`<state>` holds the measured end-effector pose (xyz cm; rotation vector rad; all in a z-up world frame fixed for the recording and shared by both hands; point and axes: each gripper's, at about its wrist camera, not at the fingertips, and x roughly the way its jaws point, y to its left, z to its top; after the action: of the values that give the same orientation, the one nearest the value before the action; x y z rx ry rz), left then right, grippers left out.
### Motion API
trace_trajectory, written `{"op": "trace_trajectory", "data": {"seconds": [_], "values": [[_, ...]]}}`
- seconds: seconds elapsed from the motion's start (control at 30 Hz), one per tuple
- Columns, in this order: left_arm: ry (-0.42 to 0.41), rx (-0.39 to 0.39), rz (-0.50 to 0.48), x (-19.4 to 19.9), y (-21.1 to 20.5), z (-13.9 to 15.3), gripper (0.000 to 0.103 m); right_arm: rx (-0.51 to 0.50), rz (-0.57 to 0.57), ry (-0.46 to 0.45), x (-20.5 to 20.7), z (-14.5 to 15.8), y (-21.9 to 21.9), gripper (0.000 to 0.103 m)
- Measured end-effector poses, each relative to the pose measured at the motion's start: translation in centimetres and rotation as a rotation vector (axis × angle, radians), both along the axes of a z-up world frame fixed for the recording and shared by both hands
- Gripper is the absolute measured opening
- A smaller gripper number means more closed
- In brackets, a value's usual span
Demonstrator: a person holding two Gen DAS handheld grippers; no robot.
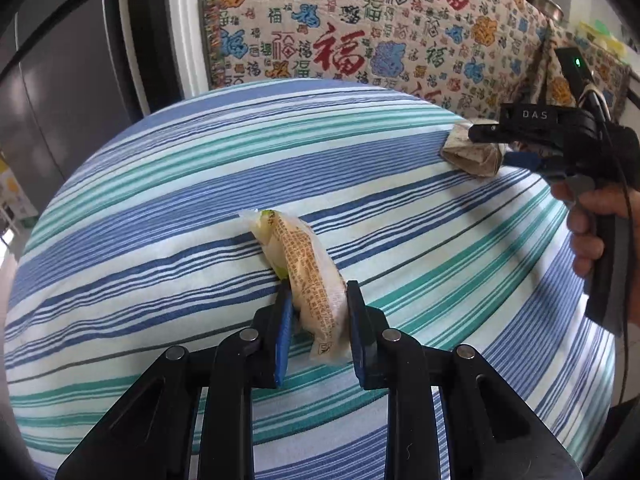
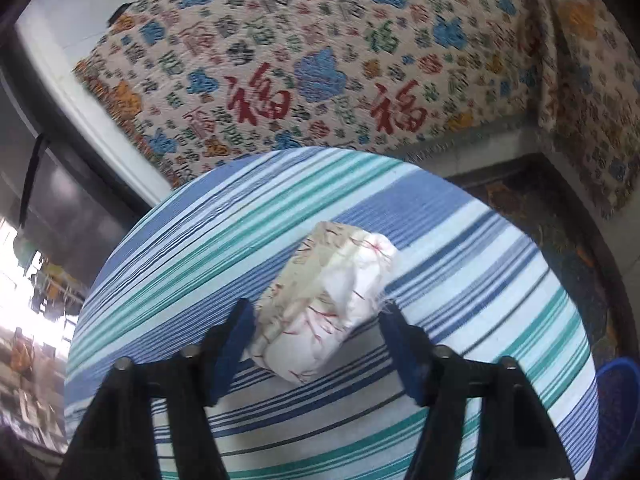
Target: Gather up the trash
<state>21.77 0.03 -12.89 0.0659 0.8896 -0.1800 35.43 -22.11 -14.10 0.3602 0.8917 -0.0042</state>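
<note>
A crumpled plastic snack wrapper with printed text lies on the round table with a blue, teal and white striped cloth. My left gripper is shut on the wrapper's near end, its blue pads pressing both sides. A crumpled white paper wad with red marks lies on the same cloth. My right gripper is open, its fingers standing either side of the wad without touching it. The right gripper also shows in the left wrist view, over the wad at the table's far right.
A sofa cover with red and blue Chinese characters hangs behind the table. A dark cabinet stands at the left. A blue basket sits low at the right beyond the table edge.
</note>
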Motion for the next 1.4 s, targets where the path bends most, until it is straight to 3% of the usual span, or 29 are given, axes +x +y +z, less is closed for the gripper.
{"op": "trace_trajectory", "data": {"seconds": [0.03,0.13,0.23,0.33,0.37,0.43,0.47,0.5,0.57,0.6,0.63,0.67,0.73,0.87,0.93,1.07,1.3,1.37,1.4], "values": [[-0.005,0.014,-0.005,-0.1,-0.2,0.0,0.025,-0.041,0.052,-0.015,-0.1,0.6,0.5,0.042],[0.000,-0.021,-0.013,-0.6,0.5,0.0,0.025,-0.182,0.272,-0.045,-1.7,2.0,2.7,0.037],[0.019,-0.075,0.006,-1.3,2.1,0.2,0.025,-0.245,0.509,-0.059,-4.9,3.7,4.9,0.035],[0.026,-0.110,0.025,-2.1,4.0,0.4,0.025,-0.279,0.639,-0.051,-8.3,4.9,6.1,0.026],[0.032,-0.115,0.028,-2.4,4.6,0.4,0.025,-0.287,0.643,-0.043,-9.0,4.9,6.2,0.019],[0.043,-0.137,0.036,-2.8,5.9,0.3,0.027,-0.291,0.623,-0.039,-10.0,4.4,6.0,0.023],[0.047,-0.153,0.041,-3.0,6.5,0.2,0.029,-0.280,0.600,-0.048,-10.4,4.1,5.7,0.035],[0.050,-0.171,0.042,-3.3,6.9,0.2,0.036,-0.253,0.578,-0.050,-10.8,3.7,5.4,0.064],[0.050,-0.201,0.043,-4.0,7.7,0.3,0.062,-0.197,0.530,-0.044,-11.3,2.8,4.4,0.083],[0.048,-0.202,0.051,-4.4,7.9,0.4,0.082,-0.180,0.499,-0.041,-11.6,2.4,4.0,0.083],[0.043,-0.199,0.058,-4.7,8.1,0.5,0.093,-0.166,0.483,-0.027,-11.8,1.8,3.7,0.083],[0.039,-0.196,0.059,-5.0,8.2,0.5,0.095,-0.149,0.479,-0.009,-12.0,1.2,3.6,0.083],[0.055,-0.181,0.053,-5.0,8.3,0.1,0.096,-0.147,0.505,0.031,-12.4,-0.5,3.8,0.083],[0.054,-0.132,0.042,-4.7,7.2,0.0,0.098,-0.327,0.609,-0.030,-14.1,-1.9,6.7,0.097],[0.059,-0.096,0.046,-4.3,6.4,-0.2,0.099,-0.324,0.634,-0.023,-14.0,-1.8,7.4,0.100],[0.062,0.054,0.075,-3.2,4.7,-0.9,0.102,-0.334,0.600,-0.004,-12.5,-2.1,7.9,0.103],[0.070,0.045,0.123,-1.9,4.8,-1.1,0.103,-0.339,0.505,0.012,-10.0,-2.7,8.3,0.103],[0.065,0.042,0.124,-1.9,4.9,-0.9,0.099,-0.339,0.493,0.022,-9.7,-2.7,8.3,0.102],[0.049,0.035,0.121,-1.9,4.9,-0.7,0.085,-0.340,0.484,0.032,-9.7,-2.7,8.3,0.092]]}}
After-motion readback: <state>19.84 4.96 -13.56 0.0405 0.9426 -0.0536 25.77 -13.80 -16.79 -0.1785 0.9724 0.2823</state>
